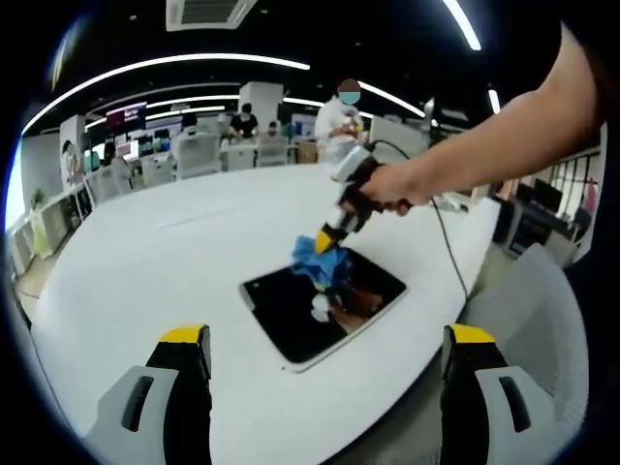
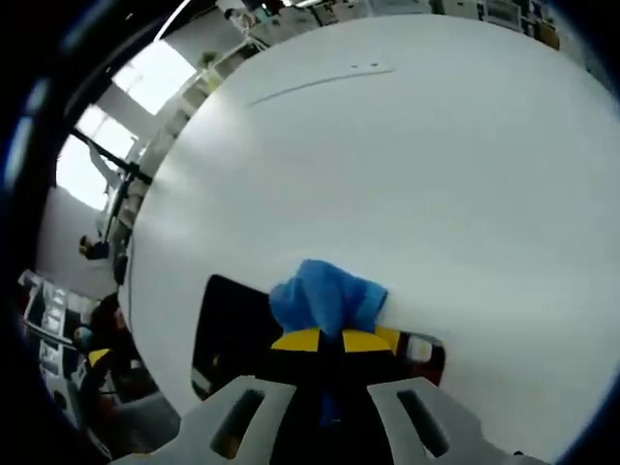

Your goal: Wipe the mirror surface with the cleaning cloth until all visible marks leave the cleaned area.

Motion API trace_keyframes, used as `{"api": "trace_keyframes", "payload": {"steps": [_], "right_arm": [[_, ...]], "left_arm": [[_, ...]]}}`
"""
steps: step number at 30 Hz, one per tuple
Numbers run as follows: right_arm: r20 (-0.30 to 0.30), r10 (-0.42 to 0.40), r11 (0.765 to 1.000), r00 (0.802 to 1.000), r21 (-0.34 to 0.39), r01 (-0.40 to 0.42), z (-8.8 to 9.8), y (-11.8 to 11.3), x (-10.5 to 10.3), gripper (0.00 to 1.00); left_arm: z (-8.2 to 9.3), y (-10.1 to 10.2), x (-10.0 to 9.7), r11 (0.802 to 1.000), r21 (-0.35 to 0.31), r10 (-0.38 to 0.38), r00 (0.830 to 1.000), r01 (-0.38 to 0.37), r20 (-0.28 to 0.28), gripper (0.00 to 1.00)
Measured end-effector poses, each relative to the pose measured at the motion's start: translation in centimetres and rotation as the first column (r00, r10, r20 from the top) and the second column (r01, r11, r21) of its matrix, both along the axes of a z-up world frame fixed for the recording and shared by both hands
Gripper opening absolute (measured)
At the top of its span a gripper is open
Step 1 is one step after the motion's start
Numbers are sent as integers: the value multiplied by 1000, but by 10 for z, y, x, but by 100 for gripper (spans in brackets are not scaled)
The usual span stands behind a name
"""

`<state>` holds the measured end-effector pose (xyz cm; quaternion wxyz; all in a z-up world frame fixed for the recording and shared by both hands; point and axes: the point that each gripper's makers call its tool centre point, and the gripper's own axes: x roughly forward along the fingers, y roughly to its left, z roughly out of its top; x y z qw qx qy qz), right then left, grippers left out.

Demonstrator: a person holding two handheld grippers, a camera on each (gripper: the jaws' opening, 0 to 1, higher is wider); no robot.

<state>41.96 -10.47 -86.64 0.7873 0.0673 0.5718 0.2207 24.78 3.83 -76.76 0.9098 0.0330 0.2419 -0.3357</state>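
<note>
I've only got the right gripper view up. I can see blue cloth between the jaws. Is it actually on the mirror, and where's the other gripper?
Observer: Yes. In the left gripper view the right gripper presses the blue cloth onto the far part of the mirror, which lies flat on the white table.
Operator: Any marks left?
Observer: There is a small white spot on the glass just beside the cloth; I cannot tell whether it is a smear or a reflection.
Operator: And the left gripper?
Observer: The left gripper is open, holds nothing, and is held back off the mirror's near edge, pointing at it.
</note>
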Motion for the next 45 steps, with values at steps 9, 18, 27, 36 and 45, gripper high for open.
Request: {"api": "trace_keyframes", "payload": {"steps": [9,18,27,36,45], "right_arm": [[4,-11,1000,1000,1,11,-2,-1,-3,0],[28,-4,1000,1000,13,3,-3,1,-21,0],[38,-19,1000,999,25,18,0,2,-34,0],[42,-35,999,999,33,33,1,2,-45,0],[38,-45,998,998,39,43,0,1,-59,0]], "left_arm": [[1,1,0,1000,2,4,1000,-4,4,100],[0,2,1,1000,4,5,1000,-5,4,100],[-1,1,1,1000,16,3,1000,-3,11,100],[0,0,0,1000,21,-4,1000,3,16,100],[-1,0,-1,1000,17,-5,1000,5,16,100]]}}
